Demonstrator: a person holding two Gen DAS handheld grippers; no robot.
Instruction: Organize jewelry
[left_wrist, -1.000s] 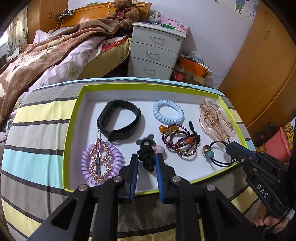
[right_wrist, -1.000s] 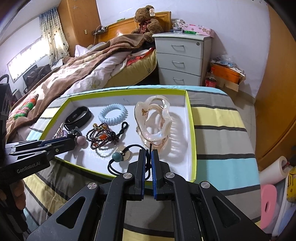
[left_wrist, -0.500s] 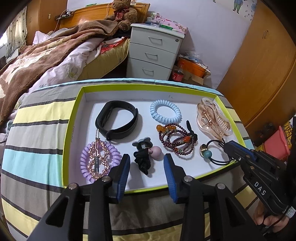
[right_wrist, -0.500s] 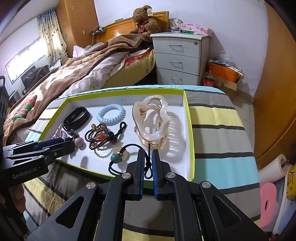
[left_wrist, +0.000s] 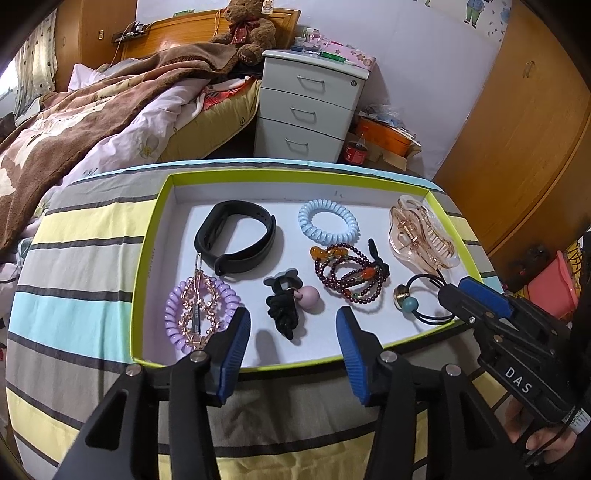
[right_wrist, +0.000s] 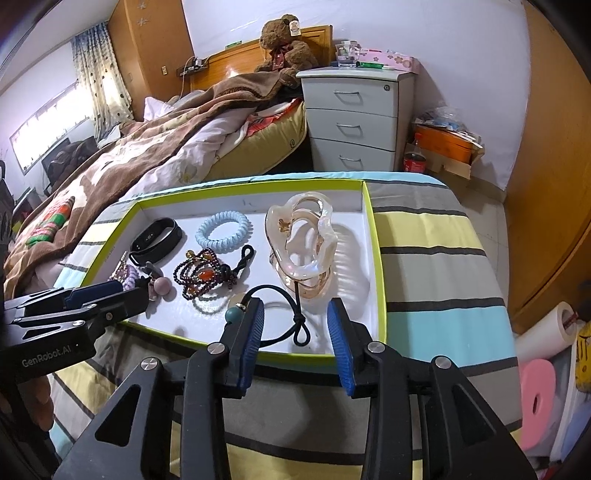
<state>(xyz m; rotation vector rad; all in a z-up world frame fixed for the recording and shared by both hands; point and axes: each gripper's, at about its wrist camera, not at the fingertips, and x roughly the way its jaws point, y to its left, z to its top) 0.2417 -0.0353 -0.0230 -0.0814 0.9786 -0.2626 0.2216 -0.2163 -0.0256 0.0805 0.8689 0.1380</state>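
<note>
1. Left wrist view: the left gripper (left_wrist: 291, 325) is opening, with nothing pressed between its pads. The black hair tie with a pink ball (left_wrist: 286, 301) lies just ahead in the white tray (left_wrist: 147, 258). It looks soft and light; pinch the bunched black part.
2. Right wrist view: the right gripper (right_wrist: 295, 321) is opening around the loose black elastic with a teal bead (right_wrist: 291, 314). It is thin, stretchy and slippery; grab by the knot.

The tray (left_wrist: 147, 236) looked like matt white card with a lime rim. The hair claw (left_wrist: 421, 236) was glossy clear plastic, the wristband (left_wrist: 236, 236) matt black rubber, and the striped cover (left_wrist: 81, 258) soft woven cloth.
</note>
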